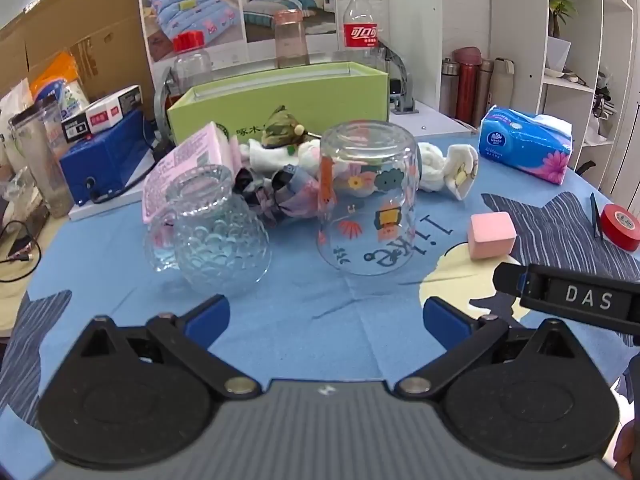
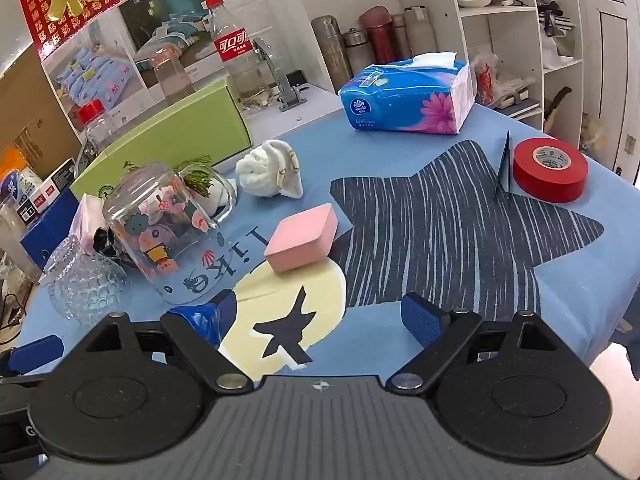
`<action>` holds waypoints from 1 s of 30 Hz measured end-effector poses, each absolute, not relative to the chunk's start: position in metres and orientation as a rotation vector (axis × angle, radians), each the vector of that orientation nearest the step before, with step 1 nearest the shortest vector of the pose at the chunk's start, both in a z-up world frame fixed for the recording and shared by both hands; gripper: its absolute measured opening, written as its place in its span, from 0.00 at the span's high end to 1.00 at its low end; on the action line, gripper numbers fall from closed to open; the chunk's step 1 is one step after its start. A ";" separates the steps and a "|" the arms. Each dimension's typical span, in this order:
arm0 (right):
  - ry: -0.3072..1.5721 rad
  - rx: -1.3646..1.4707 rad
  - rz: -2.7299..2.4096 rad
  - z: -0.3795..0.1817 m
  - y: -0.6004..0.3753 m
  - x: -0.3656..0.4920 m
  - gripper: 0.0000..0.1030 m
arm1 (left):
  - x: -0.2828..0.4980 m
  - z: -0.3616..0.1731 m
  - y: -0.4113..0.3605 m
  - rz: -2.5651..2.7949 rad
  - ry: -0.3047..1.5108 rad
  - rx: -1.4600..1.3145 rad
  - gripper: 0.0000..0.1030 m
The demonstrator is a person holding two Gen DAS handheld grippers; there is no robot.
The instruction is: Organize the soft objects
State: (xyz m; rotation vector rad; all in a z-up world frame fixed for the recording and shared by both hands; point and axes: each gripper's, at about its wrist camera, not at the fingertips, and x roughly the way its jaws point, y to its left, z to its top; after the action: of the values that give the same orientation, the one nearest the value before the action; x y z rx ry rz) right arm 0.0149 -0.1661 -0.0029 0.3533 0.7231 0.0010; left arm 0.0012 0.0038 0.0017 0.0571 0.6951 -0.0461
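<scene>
A pink sponge block point(image 1: 492, 235) point(image 2: 301, 237) lies on the blue tablecloth. Rolled white socks point(image 1: 444, 169) point(image 2: 269, 174) lie behind it. A pile of soft things, a camouflage toy point(image 1: 282, 127) and a dark patterned cloth point(image 1: 280, 196), lies in front of the green box point(image 1: 280, 100) point(image 2: 168, 136). My left gripper point(image 1: 326, 320) is open and empty, low over the cloth in front of two upturned glasses. My right gripper point(image 2: 324, 320) is open and empty, just short of the sponge; it shows at the right edge of the left wrist view point(image 1: 560, 296).
An upturned printed glass point(image 1: 366, 196) point(image 2: 168, 224) and a textured glass mug point(image 1: 212, 228) point(image 2: 82, 280) stand in front of the pile. A pink packet point(image 1: 188, 168), a blue tissue pack point(image 1: 528, 142) point(image 2: 408, 98) and red tape point(image 1: 622, 226) point(image 2: 550, 170) lie around. Bottles stand behind the box.
</scene>
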 end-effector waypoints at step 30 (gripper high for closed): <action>0.736 0.338 0.002 -0.005 -0.161 0.018 0.26 | 0.004 -0.004 0.003 -0.035 0.711 0.088 0.00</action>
State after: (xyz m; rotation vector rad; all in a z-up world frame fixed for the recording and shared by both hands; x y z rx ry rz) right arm 0.0180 -0.1614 -0.0046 0.3375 0.7362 0.0017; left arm 0.0043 0.0034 -0.0039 0.0884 0.7112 -0.0354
